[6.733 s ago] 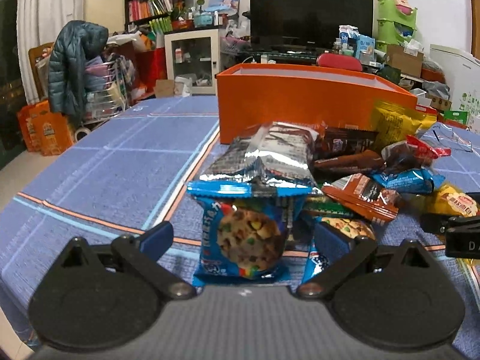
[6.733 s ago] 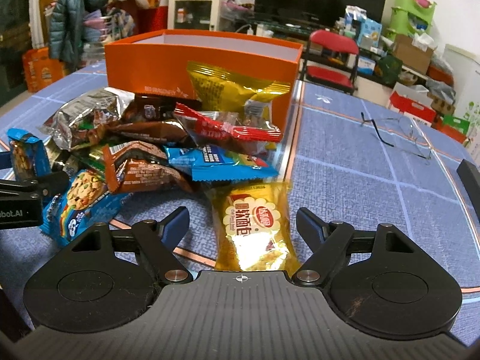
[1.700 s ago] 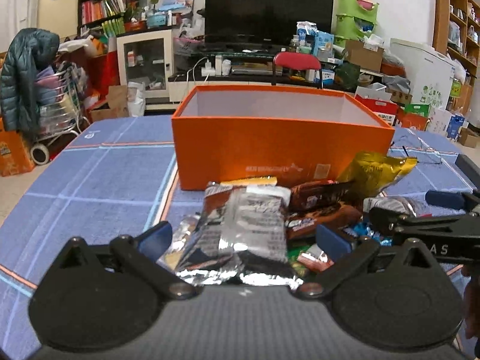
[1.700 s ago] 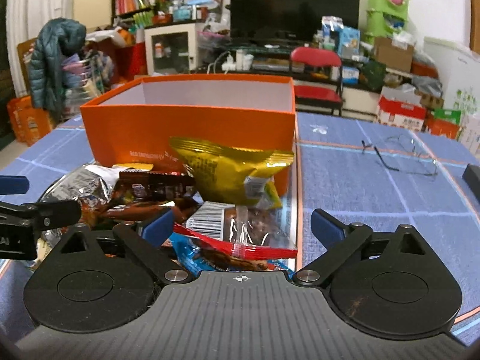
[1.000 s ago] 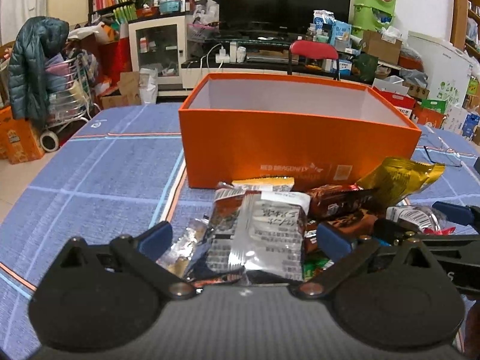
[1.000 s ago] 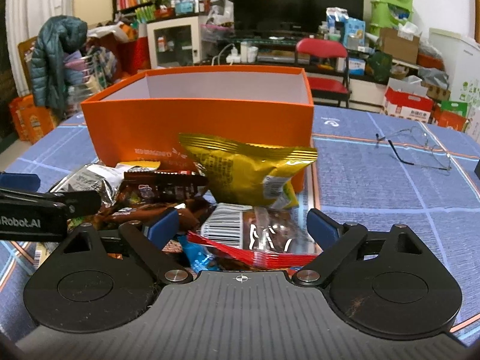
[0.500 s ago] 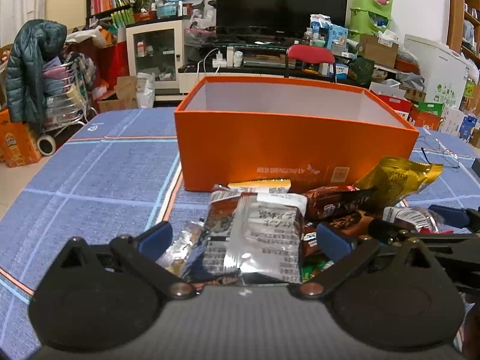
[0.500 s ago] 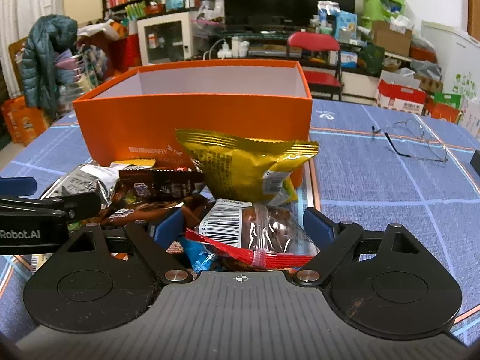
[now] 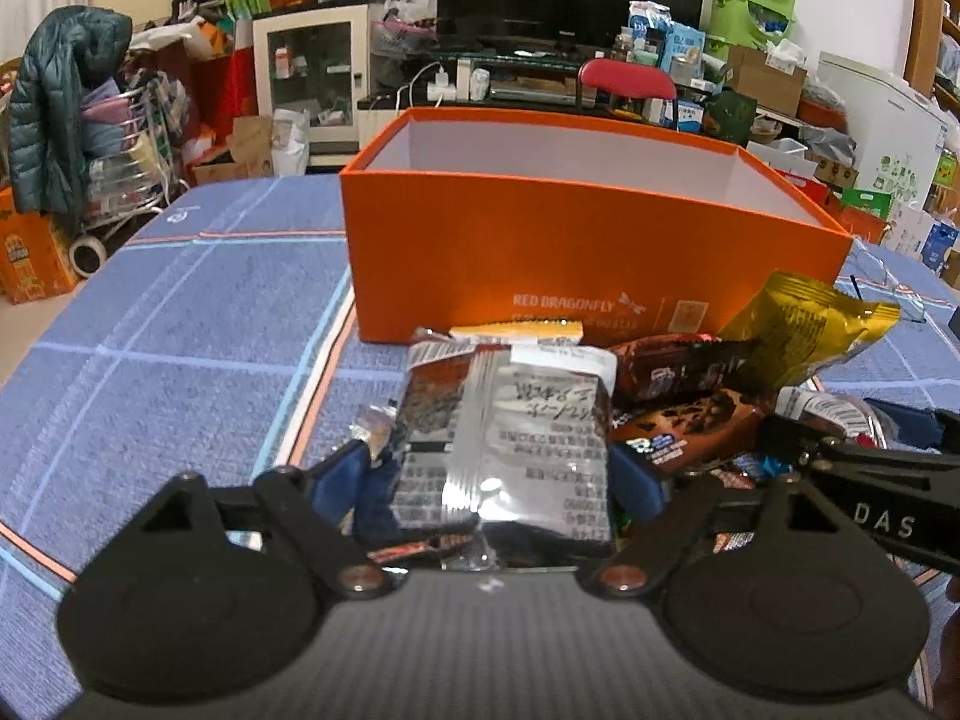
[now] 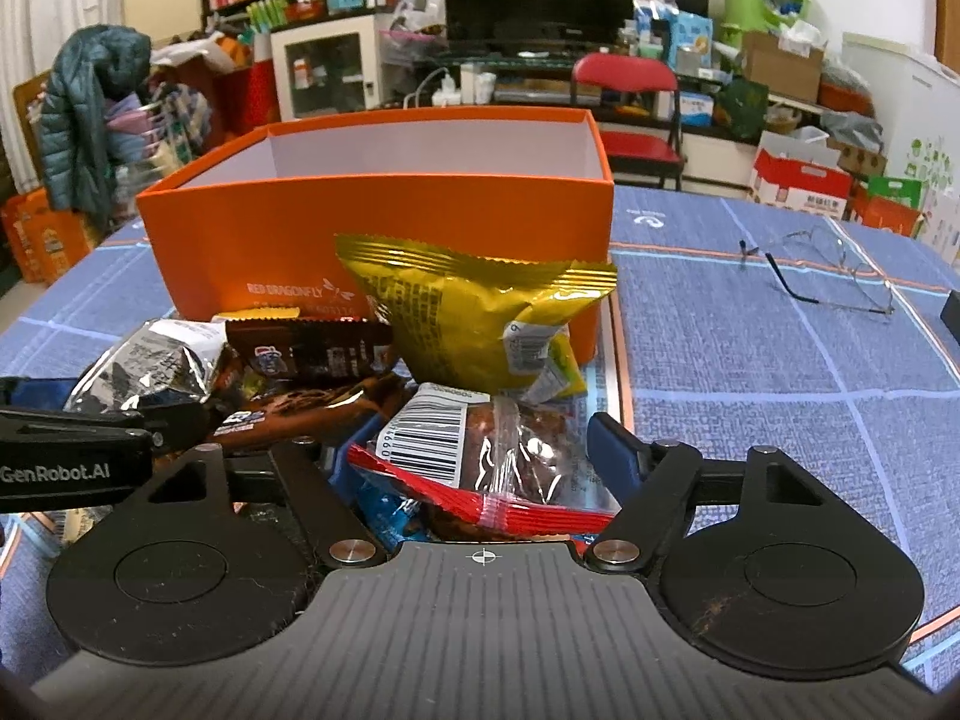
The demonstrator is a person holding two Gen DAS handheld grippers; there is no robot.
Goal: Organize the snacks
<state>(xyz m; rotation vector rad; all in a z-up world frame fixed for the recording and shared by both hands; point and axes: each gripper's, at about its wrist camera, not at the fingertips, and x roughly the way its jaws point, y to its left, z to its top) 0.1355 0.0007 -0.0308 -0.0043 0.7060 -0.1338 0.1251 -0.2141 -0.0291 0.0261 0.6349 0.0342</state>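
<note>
A pile of snack packets lies in front of an open, empty orange box [image 9: 588,252], which also shows in the right wrist view [image 10: 372,222]. My left gripper [image 9: 489,477] has its blue fingers pressed on both sides of a silver foil packet [image 9: 516,438]. My right gripper [image 10: 486,456] has its fingers on both sides of a clear red-edged packet with a barcode [image 10: 480,450]. A yellow packet [image 10: 480,312] leans on the box. Brown chocolate packets [image 10: 312,354] lie between the two grippers. The left gripper's body shows in the right wrist view [image 10: 78,450].
The blue checked tablecloth [image 9: 180,330] covers the table. A pair of glasses [image 10: 822,270] lies on the cloth to the right of the box. A red chair [image 10: 630,102], a TV and cluttered shelves stand beyond the table.
Both grippers have narrowed from wide open: the left onto the silver packet, the right onto the red-edged packet. Earlier they moved forward over the pile toward the box.
</note>
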